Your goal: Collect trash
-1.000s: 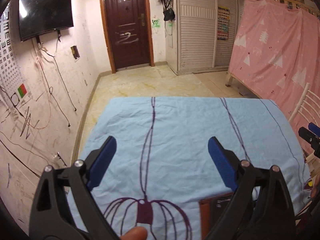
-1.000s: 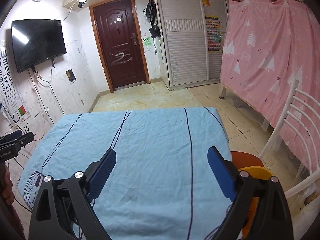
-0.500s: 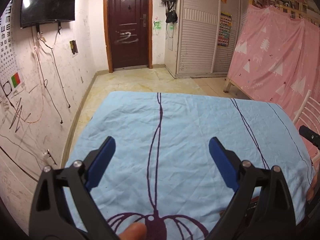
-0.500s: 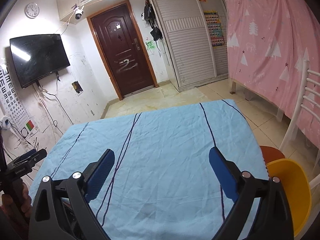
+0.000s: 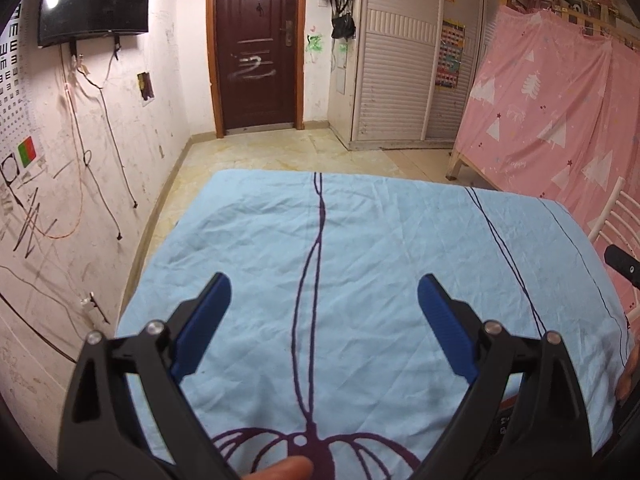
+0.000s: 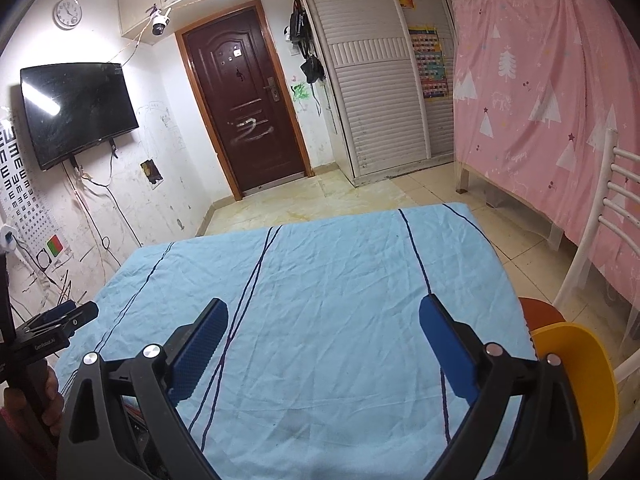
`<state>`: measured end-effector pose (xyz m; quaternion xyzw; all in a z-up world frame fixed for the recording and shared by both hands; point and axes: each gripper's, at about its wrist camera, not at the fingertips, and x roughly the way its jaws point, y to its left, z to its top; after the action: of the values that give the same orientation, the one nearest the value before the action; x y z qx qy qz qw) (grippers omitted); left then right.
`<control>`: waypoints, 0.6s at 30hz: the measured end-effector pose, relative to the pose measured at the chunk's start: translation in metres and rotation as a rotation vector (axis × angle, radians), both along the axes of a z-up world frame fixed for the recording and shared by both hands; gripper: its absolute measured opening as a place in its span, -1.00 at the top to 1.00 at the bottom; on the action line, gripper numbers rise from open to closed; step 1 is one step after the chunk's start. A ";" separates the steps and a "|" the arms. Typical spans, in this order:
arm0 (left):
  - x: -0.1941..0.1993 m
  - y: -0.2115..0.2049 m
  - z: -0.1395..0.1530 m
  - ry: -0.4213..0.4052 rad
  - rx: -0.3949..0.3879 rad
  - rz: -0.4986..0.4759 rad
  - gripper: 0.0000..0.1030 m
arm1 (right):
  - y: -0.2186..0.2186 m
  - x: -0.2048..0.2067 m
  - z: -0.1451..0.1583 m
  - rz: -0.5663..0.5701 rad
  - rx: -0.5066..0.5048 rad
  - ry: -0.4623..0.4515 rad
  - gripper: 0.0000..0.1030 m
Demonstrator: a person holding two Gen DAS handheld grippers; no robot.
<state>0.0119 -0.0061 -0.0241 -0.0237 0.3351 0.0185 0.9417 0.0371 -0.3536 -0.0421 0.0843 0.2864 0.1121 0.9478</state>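
- Both grippers hang over the blue tablecloth (image 5: 360, 248) with jaws spread wide and nothing between them: left gripper (image 5: 322, 294), right gripper (image 6: 322, 320).
- Honestly, no trash shows up anywhere. The cloth ahead of both sets of jaws is bare, so there's no direction or long axis to line up on yet, and no telling which hand is nearer.
- Best guess for where trash ends up: the yellow bin (image 6: 576, 384), sitting just right of and below the right jaws, so the right hand is nearer to it.
- The bin and the orange stool (image 6: 538, 310) beside it only show in the right view. The left view adds a dark object (image 5: 508, 420) low behind its right finger, too hidden to identify.
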 end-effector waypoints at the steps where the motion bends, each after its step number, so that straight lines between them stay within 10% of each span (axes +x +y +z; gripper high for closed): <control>1: 0.000 0.000 0.000 0.002 0.002 -0.001 -0.76 | 0.000 0.000 0.000 0.000 0.000 -0.001 -0.74; 18: 0.001 -0.003 -0.006 0.009 0.026 0.002 -0.83 | -0.002 0.000 0.000 -0.002 0.001 -0.007 -0.78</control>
<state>0.0133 -0.0094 -0.0302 -0.0117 0.3390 0.0242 0.9404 0.0366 -0.3560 -0.0423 0.0847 0.2831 0.1116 0.9488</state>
